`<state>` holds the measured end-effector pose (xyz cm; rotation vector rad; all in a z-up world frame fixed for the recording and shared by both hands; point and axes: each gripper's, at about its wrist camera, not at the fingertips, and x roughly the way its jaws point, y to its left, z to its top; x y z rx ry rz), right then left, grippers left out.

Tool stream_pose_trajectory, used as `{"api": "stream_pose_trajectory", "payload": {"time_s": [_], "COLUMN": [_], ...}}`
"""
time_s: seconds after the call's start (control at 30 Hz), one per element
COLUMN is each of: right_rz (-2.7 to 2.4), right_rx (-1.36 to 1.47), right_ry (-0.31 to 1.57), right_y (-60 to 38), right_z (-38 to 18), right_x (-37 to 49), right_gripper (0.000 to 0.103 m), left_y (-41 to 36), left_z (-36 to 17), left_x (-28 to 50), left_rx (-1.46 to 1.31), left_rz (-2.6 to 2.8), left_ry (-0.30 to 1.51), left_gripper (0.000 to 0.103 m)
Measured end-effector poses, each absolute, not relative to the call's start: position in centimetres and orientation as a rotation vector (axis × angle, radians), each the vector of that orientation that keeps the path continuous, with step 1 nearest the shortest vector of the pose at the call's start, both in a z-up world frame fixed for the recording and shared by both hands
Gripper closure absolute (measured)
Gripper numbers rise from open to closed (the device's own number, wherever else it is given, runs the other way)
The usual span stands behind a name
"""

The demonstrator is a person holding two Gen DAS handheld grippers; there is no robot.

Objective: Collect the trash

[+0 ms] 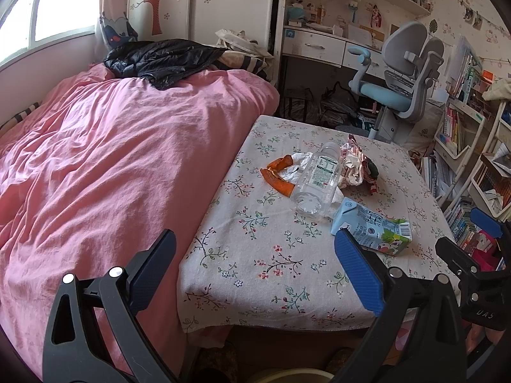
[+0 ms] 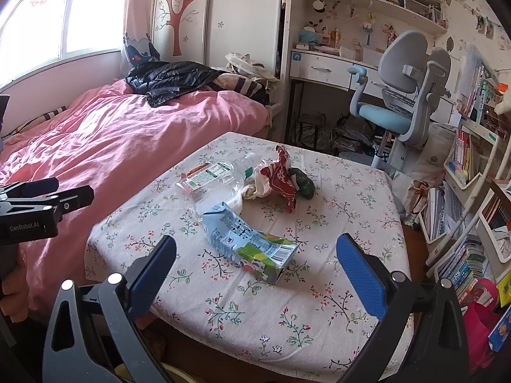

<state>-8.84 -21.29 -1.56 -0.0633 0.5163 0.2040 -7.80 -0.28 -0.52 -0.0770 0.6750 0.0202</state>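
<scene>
Trash lies on a small table with a floral cloth (image 1: 281, 268) (image 2: 319, 303). A light blue drink carton (image 1: 370, 226) (image 2: 252, 242) lies on its side nearest me. Behind it are a clear plastic bottle (image 1: 314, 178) (image 2: 217, 178), an orange wrapper (image 1: 278, 175), crumpled white paper (image 1: 351, 166) (image 2: 255, 188), a red wrapper (image 2: 282, 182) and a dark green lump (image 2: 303, 182). My left gripper (image 1: 255, 271) hangs open over the table's near left part. My right gripper (image 2: 255, 274) stands open just short of the carton. Neither holds anything.
A bed with a pink cover (image 1: 111, 159) (image 2: 111, 134) abuts the table's left side, a black jacket (image 1: 159, 57) at its far end. A desk chair (image 1: 405, 73) (image 2: 402, 95) stands behind the table. Bookshelves (image 2: 472, 191) line the right. A yellowish rim (image 1: 287, 376) shows below the table edge.
</scene>
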Motion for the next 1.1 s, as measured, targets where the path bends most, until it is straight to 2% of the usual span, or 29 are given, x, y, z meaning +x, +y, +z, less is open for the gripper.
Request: {"api": "stream_pose_trajectory", "payload": {"time_s": [0.67, 1.1], "right_rz": [0.223, 0.257], "right_rx": [-0.133, -0.157], "right_ry": [0.560, 0.705], "right_y": [-20.7, -21.0], "right_z": [-2.2, -4.5], "right_x": [-8.3, -5.7], "right_gripper": [0.006, 0.006], "left_y": [0.1, 2.5], "left_z": [-0.7, -2.5], "left_x": [-7.7, -5.2], "left_rx": [-0.071, -0.082], "left_rz": [0.027, 0.065], "left_ry": [0.673, 0.744], "left_gripper": [0.007, 0.007]}}
